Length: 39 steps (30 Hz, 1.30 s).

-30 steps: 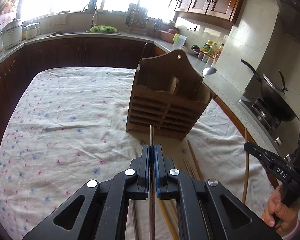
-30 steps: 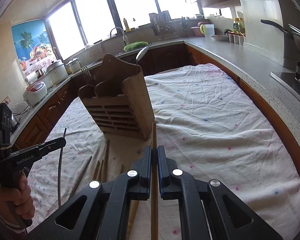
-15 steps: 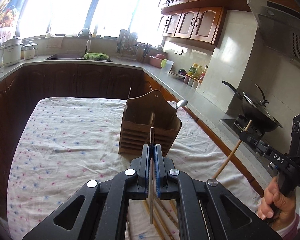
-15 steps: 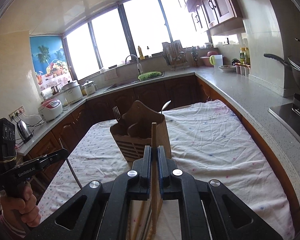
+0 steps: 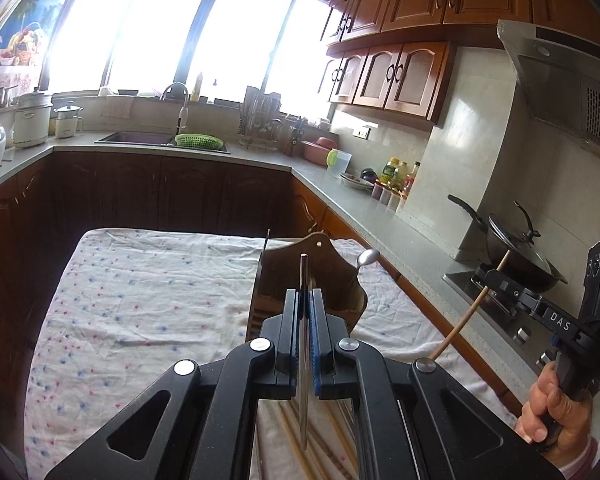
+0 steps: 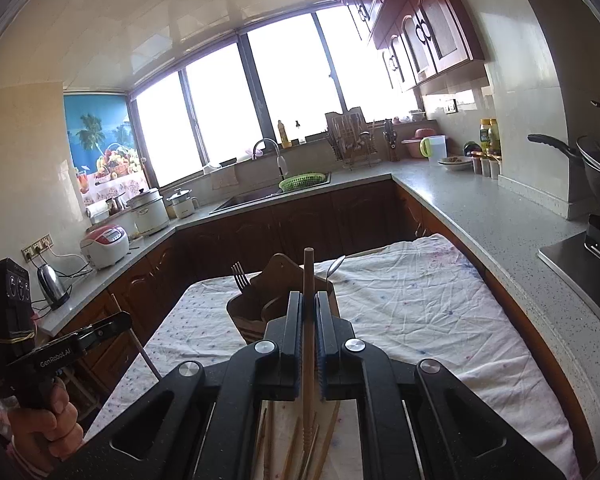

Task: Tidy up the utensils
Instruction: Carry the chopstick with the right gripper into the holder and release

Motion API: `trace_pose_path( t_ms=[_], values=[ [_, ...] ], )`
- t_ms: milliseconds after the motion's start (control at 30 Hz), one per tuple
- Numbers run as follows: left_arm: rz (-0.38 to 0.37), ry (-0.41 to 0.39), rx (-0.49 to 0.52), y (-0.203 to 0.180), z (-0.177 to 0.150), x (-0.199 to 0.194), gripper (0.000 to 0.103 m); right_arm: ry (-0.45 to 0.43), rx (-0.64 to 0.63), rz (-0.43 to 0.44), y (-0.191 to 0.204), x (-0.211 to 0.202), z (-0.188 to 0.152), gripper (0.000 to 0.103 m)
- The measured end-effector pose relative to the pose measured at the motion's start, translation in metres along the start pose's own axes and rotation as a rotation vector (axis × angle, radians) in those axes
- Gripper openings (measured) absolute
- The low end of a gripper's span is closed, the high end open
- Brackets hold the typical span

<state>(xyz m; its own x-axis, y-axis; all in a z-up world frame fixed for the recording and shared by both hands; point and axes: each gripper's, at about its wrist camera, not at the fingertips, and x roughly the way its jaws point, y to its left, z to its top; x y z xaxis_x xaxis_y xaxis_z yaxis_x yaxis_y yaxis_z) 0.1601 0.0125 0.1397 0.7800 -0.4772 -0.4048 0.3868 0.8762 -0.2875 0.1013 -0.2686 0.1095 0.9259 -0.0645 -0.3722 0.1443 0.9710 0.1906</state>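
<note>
My left gripper (image 5: 305,300) is shut on a thin metal chopstick (image 5: 304,276), held high above the table. My right gripper (image 6: 309,302) is shut on a wooden chopstick (image 6: 308,276); it also shows in the left wrist view (image 5: 466,318). The wooden utensil holder (image 5: 332,280) stands on the cloth below and beyond both grippers, with a spoon (image 5: 367,258) and a fork (image 6: 240,275) in it. Several loose chopsticks (image 6: 296,448) lie on the cloth under the grippers.
The table wears a white flowered cloth (image 5: 140,300). A grey counter (image 6: 500,216) runs along the right, with a wok (image 5: 516,248) on the stove. A sink with a green basket (image 5: 199,141) is at the back. Rice cookers (image 6: 104,244) stand at the left.
Both grippers have risen well above the table, each with its chopstick. The holder now looks smaller and lower in both views.
</note>
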Motion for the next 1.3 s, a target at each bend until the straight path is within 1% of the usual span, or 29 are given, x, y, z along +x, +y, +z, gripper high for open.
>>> trace_pose_path(
  t_ms=[167, 400, 500, 667, 767, 833, 867, 933, 1067, 1200, 1300],
  values=[
    [0.000, -0.055, 0.012, -0.001, 0.022, 0.006, 0.003, -0.039, 0.003, 0.003, 0.002, 0.006, 0.017, 0.006],
    [0.012, -0.151, 0.015, 0.000, 0.054, 0.020, 0.003, -0.132, 0.024, 0.008, 0.005, 0.020, 0.053, 0.006],
    [0.008, -0.171, -0.006, 0.006, 0.067, 0.037, 0.003, -0.163, 0.033, 0.007, 0.006, 0.034, 0.068, 0.006],
    [0.054, -0.194, -0.023, 0.014, 0.076, 0.079, 0.003, -0.181, 0.066, -0.008, -0.002, 0.067, 0.081, 0.006],
    [0.070, -0.189, -0.043, 0.021, 0.071, 0.108, 0.003, -0.185, 0.069, -0.012, -0.007, 0.086, 0.079, 0.006],
    [0.081, -0.176, -0.057, 0.024, 0.062, 0.128, 0.003, -0.184, 0.069, -0.012, -0.011, 0.098, 0.074, 0.006],
    [0.079, -0.173, -0.062, 0.026, 0.058, 0.136, 0.003, -0.182, 0.068, -0.016, -0.012, 0.103, 0.070, 0.006],
    [0.101, -0.162, -0.060, 0.029, 0.046, 0.154, 0.003, -0.172, 0.066, -0.021, -0.015, 0.113, 0.060, 0.006],
    [0.120, -0.122, -0.063, 0.033, 0.030, 0.184, 0.003, -0.131, 0.069, -0.032, -0.020, 0.130, 0.039, 0.006],
    [0.117, -0.076, -0.069, 0.039, 0.021, 0.205, 0.003, -0.081, 0.065, -0.031, -0.022, 0.143, 0.021, 0.006],
    [0.129, -0.066, -0.061, 0.038, 0.022, 0.214, 0.004, -0.056, 0.062, -0.031, -0.021, 0.148, 0.015, 0.007]
  ],
)
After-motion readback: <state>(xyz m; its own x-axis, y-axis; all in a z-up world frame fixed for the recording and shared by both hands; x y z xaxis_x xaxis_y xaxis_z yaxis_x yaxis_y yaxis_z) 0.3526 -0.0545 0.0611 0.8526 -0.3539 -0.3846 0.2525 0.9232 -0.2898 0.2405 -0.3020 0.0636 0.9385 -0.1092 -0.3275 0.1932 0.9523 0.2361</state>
